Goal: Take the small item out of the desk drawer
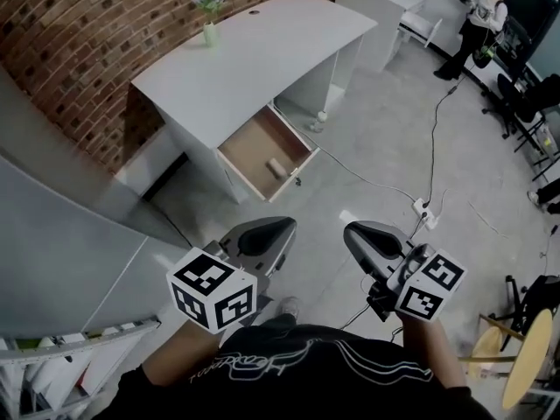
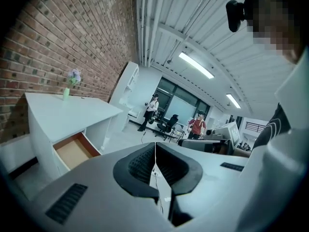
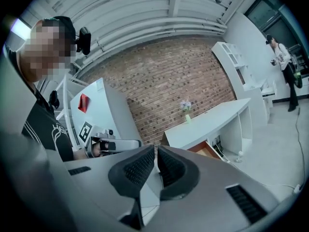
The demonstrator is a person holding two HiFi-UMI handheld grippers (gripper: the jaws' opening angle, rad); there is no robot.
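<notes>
1. Brick wall (image 1: 79, 51) runs behind the desk (image 1: 262, 51), along its left side.
2. Vase of flowers (image 1: 210, 11) stands upright at the desk's back-left corner.
3. Drawer (image 1: 249, 151) is pulled open from the desk front, with its wooden floor showing.
4. Small item (image 1: 277, 167), pale and roll-shaped, lies inside the drawer near its front right, with nothing touching it.
5. Left gripper (image 1: 278, 227) is in the air, well short of the desk. Jaws pressed together, nothing between them.
6. Right gripper (image 1: 354, 232) is level with the left one, also well apart from the desk. Jaws closed, empty.
7. Person (image 1: 477, 20) stands far right of the desk.
</notes>
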